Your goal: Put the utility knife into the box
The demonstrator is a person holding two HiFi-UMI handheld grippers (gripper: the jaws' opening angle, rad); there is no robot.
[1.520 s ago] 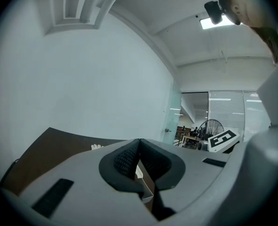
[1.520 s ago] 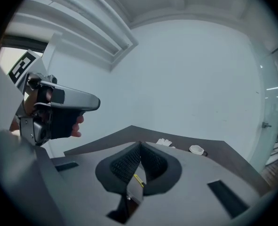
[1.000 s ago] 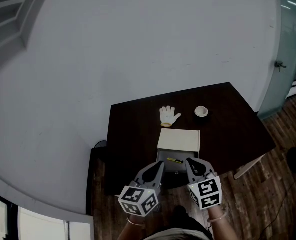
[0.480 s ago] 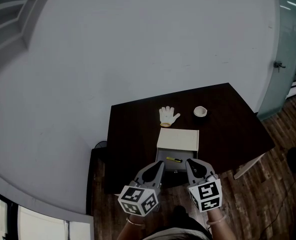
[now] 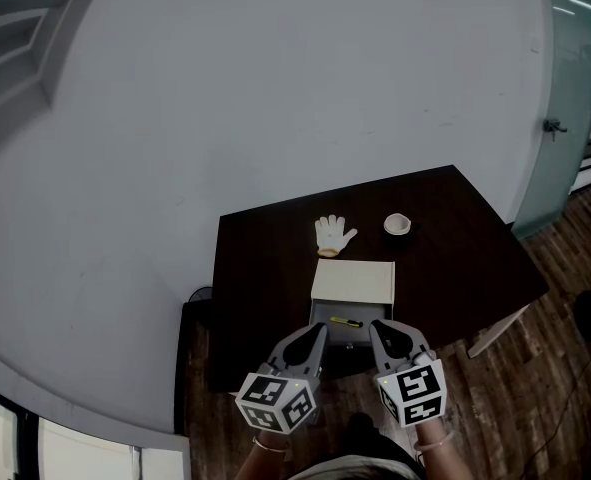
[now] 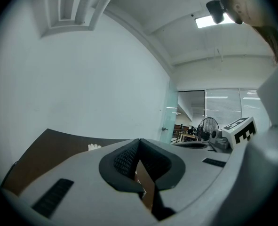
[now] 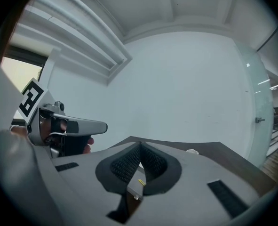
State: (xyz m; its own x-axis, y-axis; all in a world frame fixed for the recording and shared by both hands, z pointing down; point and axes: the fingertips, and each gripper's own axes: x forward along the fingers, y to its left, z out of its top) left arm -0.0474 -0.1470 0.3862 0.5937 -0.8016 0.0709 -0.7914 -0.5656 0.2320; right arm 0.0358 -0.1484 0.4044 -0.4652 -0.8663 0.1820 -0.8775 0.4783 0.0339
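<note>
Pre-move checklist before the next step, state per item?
1. Utility knife inside box: ok, the yellow knife lies in the open compartment.
2. Left gripper empty: ok, jaws together on nothing.
3. Right gripper empty: ok, jaws together on nothing.
4. Box closed: not ok, cream lid lies folded back.
5. Glove and small white round object apart from the box: ok.
6. Knife blade retracted: cannot tell, too small.

Setting: office-type workroom. Dark table [image 5: 275,258] stands against a bare pale wall [image 5: 275,88]. Right of table: glass door [image 5: 565,118] with metal handle. Wood-plank floor [image 5: 535,388] beneath. Beyond table: pedestal fan [image 6: 207,126], window blinds [image 6: 223,105], ceiling panel light [image 6: 214,20].
</note>
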